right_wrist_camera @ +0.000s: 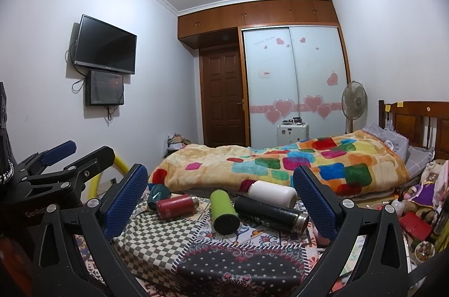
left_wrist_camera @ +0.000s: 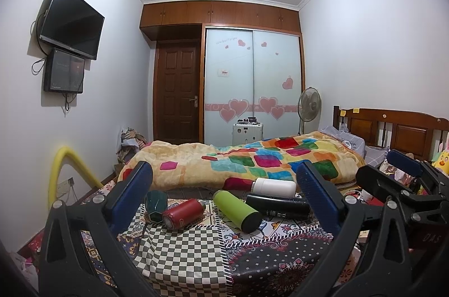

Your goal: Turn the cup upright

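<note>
Sideways, green cup (left_wrist_camera: 155, 205), grippers apart

Both the left gripper (left_wrist_camera: 224, 198) and the right gripper (right_wrist_camera: 221, 198) have matte black angular frames with triangular cut-outs, silver screw heads at the joints, and blue fingers (right_wrist_camera: 126, 201) faced with a fine dimpled texture.

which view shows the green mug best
The left wrist view: the green mug lies on its side there, faceted wall fully visible beside the red bottle. In the right wrist view the mug sits farther off, partly hidden behind that bottle.
</note>
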Motion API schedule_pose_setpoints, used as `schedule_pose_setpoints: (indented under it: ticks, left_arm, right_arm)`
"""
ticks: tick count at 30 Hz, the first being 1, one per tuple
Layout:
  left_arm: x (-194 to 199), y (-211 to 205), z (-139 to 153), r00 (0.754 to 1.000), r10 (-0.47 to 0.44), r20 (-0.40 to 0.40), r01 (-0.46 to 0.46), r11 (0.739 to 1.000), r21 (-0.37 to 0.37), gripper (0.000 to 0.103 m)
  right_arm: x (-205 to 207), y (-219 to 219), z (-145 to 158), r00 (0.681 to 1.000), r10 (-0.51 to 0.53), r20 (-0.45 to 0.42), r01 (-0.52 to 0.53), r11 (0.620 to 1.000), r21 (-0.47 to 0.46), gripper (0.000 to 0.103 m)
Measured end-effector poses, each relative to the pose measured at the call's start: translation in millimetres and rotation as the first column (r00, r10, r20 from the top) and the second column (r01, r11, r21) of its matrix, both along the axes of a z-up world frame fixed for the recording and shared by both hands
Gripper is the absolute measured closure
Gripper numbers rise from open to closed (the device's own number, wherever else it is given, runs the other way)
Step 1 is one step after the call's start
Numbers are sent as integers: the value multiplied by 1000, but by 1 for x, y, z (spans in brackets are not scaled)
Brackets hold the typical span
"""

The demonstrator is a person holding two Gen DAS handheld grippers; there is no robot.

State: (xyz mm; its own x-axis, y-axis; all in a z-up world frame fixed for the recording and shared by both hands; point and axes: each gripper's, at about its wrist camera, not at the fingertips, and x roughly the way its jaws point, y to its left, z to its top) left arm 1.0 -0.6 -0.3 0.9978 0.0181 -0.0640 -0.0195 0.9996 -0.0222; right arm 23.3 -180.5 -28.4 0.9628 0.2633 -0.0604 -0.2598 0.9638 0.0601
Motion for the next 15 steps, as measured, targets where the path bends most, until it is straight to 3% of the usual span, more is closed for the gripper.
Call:
schedule_pose_setpoints:
  ticks: [15]
  left_arm:
    - [0, -2, 0, 1000, -6, -2, 6, 1000, -1, 0]
  right_arm:
    - [0, -1, 1, 1000, -2, 3, 2, 1000, -4, 0]
